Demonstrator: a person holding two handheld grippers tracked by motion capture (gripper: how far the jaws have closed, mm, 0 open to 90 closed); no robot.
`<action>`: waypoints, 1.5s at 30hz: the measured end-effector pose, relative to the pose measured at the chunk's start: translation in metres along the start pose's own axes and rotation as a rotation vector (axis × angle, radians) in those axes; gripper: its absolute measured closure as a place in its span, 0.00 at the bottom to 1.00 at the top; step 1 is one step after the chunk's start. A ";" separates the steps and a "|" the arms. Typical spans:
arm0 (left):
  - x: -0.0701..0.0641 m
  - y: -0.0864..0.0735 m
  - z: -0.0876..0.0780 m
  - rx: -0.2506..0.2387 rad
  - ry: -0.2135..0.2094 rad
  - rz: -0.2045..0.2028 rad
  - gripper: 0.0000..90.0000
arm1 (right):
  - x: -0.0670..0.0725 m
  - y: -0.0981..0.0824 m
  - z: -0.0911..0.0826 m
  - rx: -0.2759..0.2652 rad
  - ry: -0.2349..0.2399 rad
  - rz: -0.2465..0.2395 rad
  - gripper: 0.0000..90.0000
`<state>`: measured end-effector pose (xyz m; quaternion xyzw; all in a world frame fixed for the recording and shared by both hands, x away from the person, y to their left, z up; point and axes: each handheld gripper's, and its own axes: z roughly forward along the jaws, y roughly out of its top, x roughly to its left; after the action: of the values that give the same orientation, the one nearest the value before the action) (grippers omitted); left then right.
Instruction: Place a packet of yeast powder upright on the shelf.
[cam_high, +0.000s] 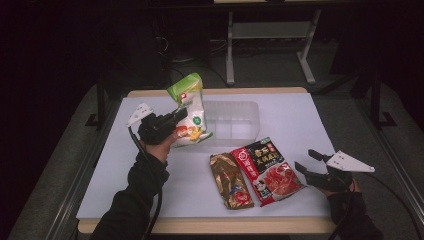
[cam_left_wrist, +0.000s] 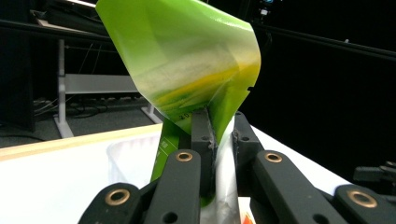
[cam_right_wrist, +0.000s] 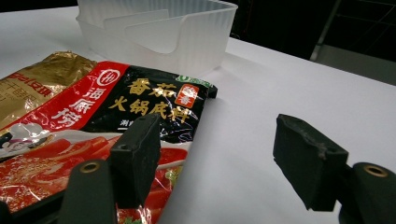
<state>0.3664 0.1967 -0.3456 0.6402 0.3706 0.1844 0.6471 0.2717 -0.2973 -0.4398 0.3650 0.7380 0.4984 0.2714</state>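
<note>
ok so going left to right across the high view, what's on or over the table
left gripper → green and white bag held in its jaws → clear plastic bin → gold packet → red and black packet → right gripper, open

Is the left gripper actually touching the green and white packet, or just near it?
Touching. The left gripper view shows the left gripper with its jaws pinched shut on the green and white packet, which is lifted above the table in the high view.

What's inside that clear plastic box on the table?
The clear plastic box shows only its own dividers, nothing lying in the visible compartments. Its left end is covered by the green and white bag held up in the left claw.
</note>
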 end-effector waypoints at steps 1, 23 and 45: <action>-0.001 0.001 0.005 0.007 0.007 0.006 0.93 | 0.000 0.000 0.000 0.000 0.000 0.000 0.35; -0.004 0.012 0.071 0.060 0.244 0.088 0.93 | 0.000 -0.001 0.000 0.000 0.006 -0.001 0.35; -0.018 -0.014 0.118 0.151 0.383 0.166 0.90 | 0.004 -0.001 0.003 0.025 0.007 -0.036 0.35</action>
<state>0.4352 0.1006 -0.3658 0.6685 0.4454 0.3268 0.4979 0.2710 -0.2928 -0.4422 0.3531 0.7515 0.4857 0.2732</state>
